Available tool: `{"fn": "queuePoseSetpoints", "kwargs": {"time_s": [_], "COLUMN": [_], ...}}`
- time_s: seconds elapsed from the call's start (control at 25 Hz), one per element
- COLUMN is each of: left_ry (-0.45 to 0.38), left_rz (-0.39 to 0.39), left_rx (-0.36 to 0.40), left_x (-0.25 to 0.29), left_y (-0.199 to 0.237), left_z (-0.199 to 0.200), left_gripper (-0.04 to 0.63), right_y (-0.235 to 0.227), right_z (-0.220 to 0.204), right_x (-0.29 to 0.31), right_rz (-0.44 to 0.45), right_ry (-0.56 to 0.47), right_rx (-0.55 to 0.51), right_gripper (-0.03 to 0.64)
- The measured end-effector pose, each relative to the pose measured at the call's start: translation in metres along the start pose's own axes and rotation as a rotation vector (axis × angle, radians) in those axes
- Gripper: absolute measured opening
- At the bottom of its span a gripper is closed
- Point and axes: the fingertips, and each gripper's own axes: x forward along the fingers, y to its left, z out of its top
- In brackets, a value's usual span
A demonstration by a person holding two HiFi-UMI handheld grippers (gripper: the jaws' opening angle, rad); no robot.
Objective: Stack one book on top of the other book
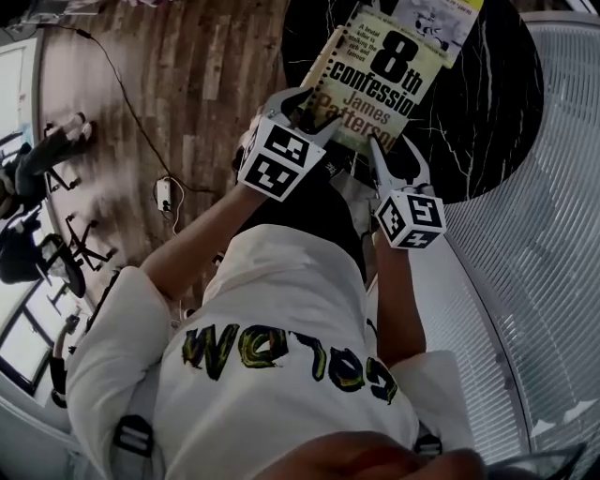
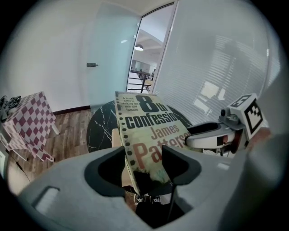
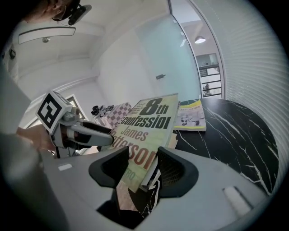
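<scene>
A paperback "8th confession" (image 1: 380, 80) hangs tilted over the near edge of a round black marble table (image 1: 487, 122). Both grippers hold its near end. My left gripper (image 1: 309, 111) is shut on the near left corner, the cover (image 2: 149, 122) running away between its jaws (image 2: 144, 164). My right gripper (image 1: 394, 155) is shut on the near right corner, and the book (image 3: 144, 122) sits between its jaws (image 3: 142, 169). A second book (image 1: 436, 21) with a yellow and white cover lies flat on the table's far side (image 3: 189, 116), just beyond the held book's far end.
A ribbed glass wall (image 1: 553, 234) curves round the table's right side. Wooden floor with a cable and a power strip (image 1: 164, 192) lies to the left. A small table with a checkered cloth (image 2: 29, 119) stands further left. Dark chairs (image 1: 56, 253) are at the far left.
</scene>
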Motion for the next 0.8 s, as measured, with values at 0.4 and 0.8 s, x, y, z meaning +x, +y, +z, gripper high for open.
{"fn": "queuePoseSetpoints", "kwargs": {"time_s": [0.4,0.8], "left_ry": [0.013,0.055], "left_rz": [-0.033,-0.046], "left_rx": [0.013,0.009], "left_x": [-0.035,-0.006], "left_y": [-0.006,0.004], "left_z": [0.030,0.013], "left_gripper": [0.261,0.261], "right_y": [0.023,0.008], "right_z": [0.032,0.008], "right_x": [-0.029,-0.004], "right_rz": [-0.017,-0.005], "right_ry": [0.046,0.087], "right_rx": [-0.005,0.051], "right_gripper": [0.204,0.206]}}
